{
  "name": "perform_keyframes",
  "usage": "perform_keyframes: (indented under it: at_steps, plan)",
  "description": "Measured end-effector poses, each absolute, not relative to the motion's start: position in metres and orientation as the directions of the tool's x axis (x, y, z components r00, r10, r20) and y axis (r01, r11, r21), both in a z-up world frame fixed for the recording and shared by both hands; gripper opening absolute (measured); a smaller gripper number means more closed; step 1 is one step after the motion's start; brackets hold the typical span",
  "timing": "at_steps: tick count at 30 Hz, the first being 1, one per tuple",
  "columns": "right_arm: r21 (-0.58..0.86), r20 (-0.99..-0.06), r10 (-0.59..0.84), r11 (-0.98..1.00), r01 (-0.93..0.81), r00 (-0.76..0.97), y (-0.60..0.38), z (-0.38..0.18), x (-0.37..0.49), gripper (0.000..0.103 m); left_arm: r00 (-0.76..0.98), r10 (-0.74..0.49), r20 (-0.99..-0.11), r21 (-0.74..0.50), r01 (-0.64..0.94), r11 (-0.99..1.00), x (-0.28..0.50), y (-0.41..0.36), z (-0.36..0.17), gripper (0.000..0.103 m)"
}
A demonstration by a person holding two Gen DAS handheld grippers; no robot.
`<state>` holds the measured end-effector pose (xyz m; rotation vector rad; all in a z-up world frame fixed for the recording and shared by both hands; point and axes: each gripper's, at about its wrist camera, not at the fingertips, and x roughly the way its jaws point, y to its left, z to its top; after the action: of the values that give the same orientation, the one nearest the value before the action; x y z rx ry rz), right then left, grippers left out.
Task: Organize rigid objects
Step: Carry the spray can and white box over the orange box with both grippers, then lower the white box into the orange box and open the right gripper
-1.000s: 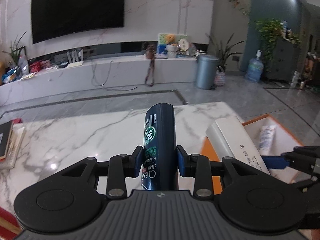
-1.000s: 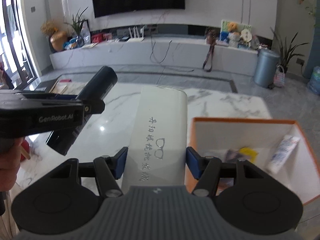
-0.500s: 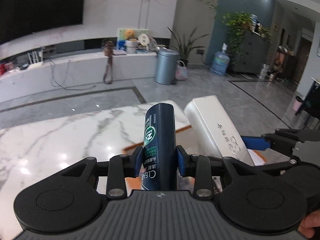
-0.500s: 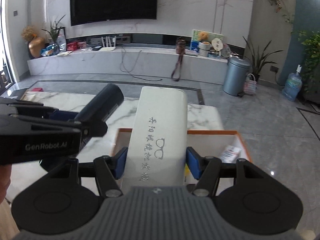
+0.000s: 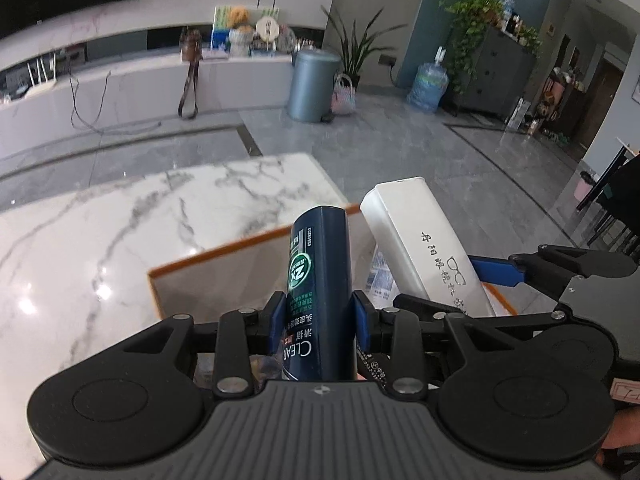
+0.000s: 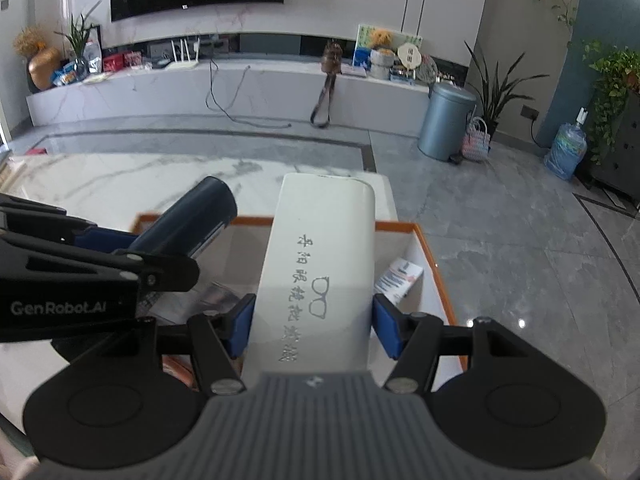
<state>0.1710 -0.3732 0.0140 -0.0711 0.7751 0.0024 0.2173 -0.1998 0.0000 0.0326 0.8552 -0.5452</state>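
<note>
left wrist view: the orange-rimmed box (image 5: 224, 249) sits at the far right corner of the marble bench (image 5: 100, 240), with open grey floor beyond that edge. the left gripper (image 5: 320, 316) tilts down over the box, jaws clenched on a dark blue shampoo bottle (image 5: 320, 272) marked "clear". beside it the right gripper (image 6: 314, 322), tilted down likewise, has its jaws grasping a white glasses case (image 6: 320, 264) printed with a spectacles drawing and chinese characters. "genrobot.ai" reads on the left gripper's side.
</note>
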Motion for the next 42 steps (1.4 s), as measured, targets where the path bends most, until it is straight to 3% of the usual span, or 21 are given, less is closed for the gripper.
perform_keyframes:
  at_steps: [18,32,42]
  plan:
    - [-0.097,-0.793,-0.066,0.995,-0.018,0.606,-0.406,-0.058,0.206,0.062,0.422,-0.403,-0.812,-0.174,0.485,0.857,0.224,-0.246,-0.043,0.039]
    - [-0.117,-0.832,-0.079,0.993,-0.035,0.549,-0.412,-0.079,0.211,0.056,0.377,-0.368,-0.85,-0.168,0.468,0.868,0.228,-0.265,-0.062,0.039]
    - [-0.122,-0.831,-0.097,0.992,-0.01,0.547,-0.417,-0.078,0.202,0.06,0.375,-0.357,-0.855,-0.166,0.455,0.875,0.226,-0.268,-0.065,0.039]
